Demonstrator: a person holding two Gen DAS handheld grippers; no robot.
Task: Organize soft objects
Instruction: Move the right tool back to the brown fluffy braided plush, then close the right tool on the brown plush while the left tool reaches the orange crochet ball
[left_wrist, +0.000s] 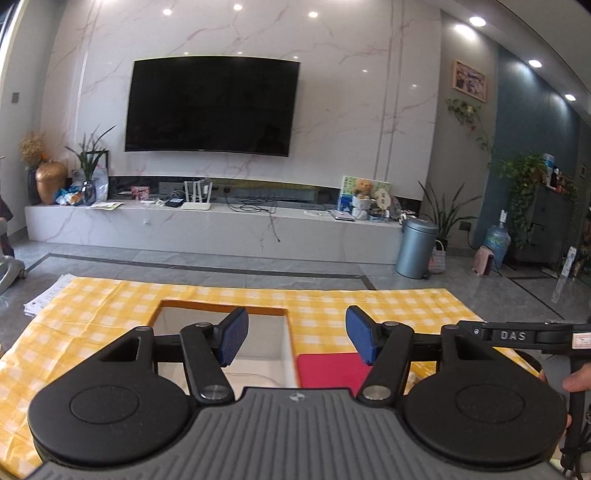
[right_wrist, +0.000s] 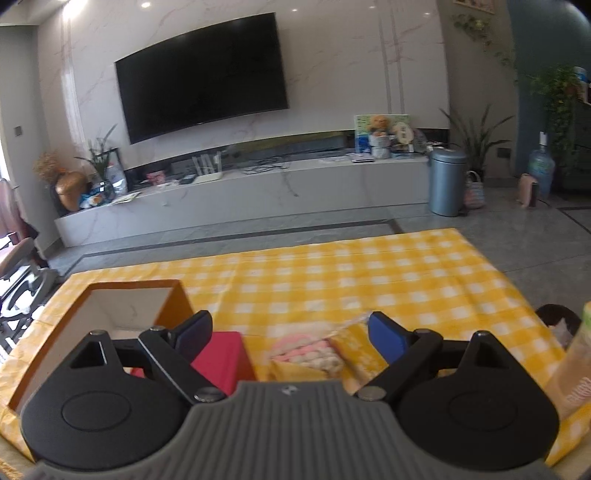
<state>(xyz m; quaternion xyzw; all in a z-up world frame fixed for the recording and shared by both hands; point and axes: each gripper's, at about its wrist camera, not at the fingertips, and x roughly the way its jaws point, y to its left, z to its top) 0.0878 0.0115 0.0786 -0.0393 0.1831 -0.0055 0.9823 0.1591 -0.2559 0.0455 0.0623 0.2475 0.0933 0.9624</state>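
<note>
Right now both grippers hang above the counter (right_wrist: 369, 273), which is covered in yellow check cloth, and neither carries anything. Left gripper (left_wrist: 296, 338): fingers apart, nothing between the blue pads. Right gripper (right_wrist: 290, 332): fingers spread wide, also empty.

Task things: an open box (left_wrist: 173, 308) with orange outside and white inside sits left of centre; it looks empty from what shows. A flat red soft piece (right_wrist: 225, 356) lies just beside the box's right wall. Right of it, a pink-and-white knitted bundle (right_wrist: 306, 350) rests on a rumpled fold of the cloth, directly below the right gripper's opening. Edge of a tall pale container (right_wrist: 576, 369) at far right; can't read what it is.

Judgement: step in hand is the approach to a first pick, probably the knitted bundle into the box.

To do it well:
- drop the right gripper straight down, pads straddling the bundle's middle
- avoid pinching the cloth fold underneath, or the whole cover drags
- squeeze enough to bunch the knit; soft stuff sags
- lift clear of the box wall before crossing
- keep the left gripper out of that path
</note>
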